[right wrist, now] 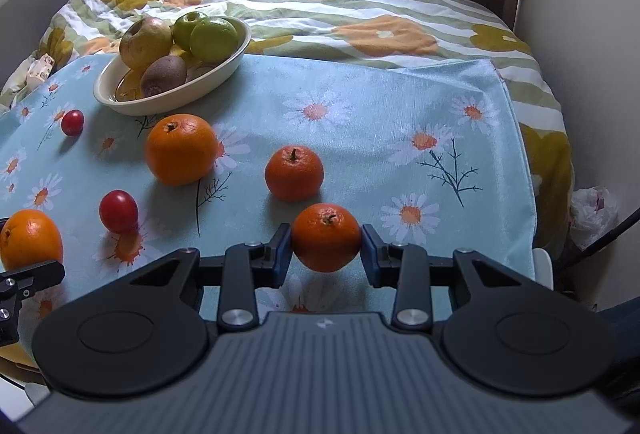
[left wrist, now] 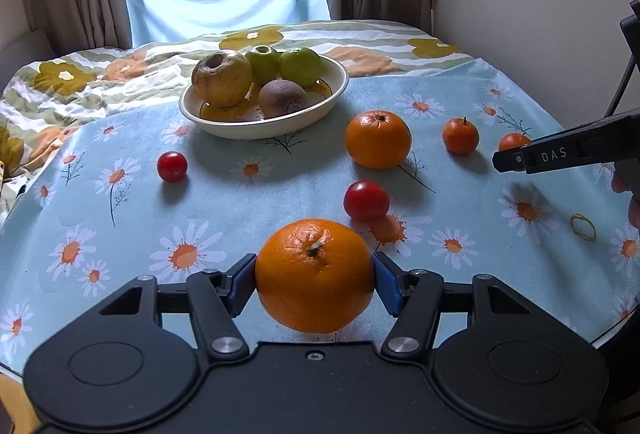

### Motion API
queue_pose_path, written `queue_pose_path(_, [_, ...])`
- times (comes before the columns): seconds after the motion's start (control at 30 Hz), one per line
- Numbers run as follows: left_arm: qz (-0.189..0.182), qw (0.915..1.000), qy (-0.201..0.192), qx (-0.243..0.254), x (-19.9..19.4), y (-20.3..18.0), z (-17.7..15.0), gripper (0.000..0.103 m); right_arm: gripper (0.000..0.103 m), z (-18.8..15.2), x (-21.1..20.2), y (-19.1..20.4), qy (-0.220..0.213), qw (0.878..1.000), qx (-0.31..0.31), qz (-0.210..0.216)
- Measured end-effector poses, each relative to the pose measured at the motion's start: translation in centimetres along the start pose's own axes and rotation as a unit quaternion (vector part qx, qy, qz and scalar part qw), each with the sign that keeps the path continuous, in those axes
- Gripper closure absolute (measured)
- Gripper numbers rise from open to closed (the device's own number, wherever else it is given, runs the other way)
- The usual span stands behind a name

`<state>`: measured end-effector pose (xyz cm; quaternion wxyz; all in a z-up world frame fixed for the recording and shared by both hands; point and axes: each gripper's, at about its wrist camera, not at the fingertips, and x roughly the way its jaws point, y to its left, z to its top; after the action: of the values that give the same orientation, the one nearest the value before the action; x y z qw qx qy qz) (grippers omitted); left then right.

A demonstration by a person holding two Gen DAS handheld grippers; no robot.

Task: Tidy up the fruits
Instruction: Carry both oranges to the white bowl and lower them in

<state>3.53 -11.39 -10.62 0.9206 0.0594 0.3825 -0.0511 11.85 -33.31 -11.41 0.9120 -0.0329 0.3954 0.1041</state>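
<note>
The left hand-held gripper [left wrist: 315,276] is clamped on a large orange [left wrist: 315,274], its blue pads pressing the fruit from both sides near the front edge of the desk [left wrist: 240,202]. The orange sits stem up between them; whether it rests on the cloth or is lifted off it I cannot tell.

The right hand-held gripper [right wrist: 326,248] has closed on a small mandarin [right wrist: 326,236], both pads touching its sides, toward the front right part of the desk. A shadow shows on the cloth just under the mandarin.

A daisy-print blue cloth [right wrist: 360,106] covers the desk, with a striped flower-print sheet [right wrist: 360,14] beyond it toward the far edge. Near the far left corner of the blue cloth stands a cream bowl [left wrist: 332,90] that holds a yellowish apple [left wrist: 222,76], two green apples [left wrist: 300,65] and a kiwi [left wrist: 282,97].

Loose on the cloth lie a second large orange [left wrist: 378,138] just in front of the bowl, a second mandarin [left wrist: 460,135] to its right, one cherry tomato [left wrist: 172,166] toward the left edge and another cherry tomato [left wrist: 366,200] just beyond the held orange. All four are apart from each other. A rubber band [left wrist: 583,227] lies flat near the right edge, below the right gripper's finger as the left wrist view shows it.
</note>
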Motion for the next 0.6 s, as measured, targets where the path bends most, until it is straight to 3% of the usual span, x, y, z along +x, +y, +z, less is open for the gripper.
queue_pose_path(0.6, [0.021, 0.9985, -0.049, -0.016, -6.9, 2.5, 4.4, 0.038, 0.052, 4.2, -7.1, 2.7, -0.034, 0.999, 0.0, 0.023])
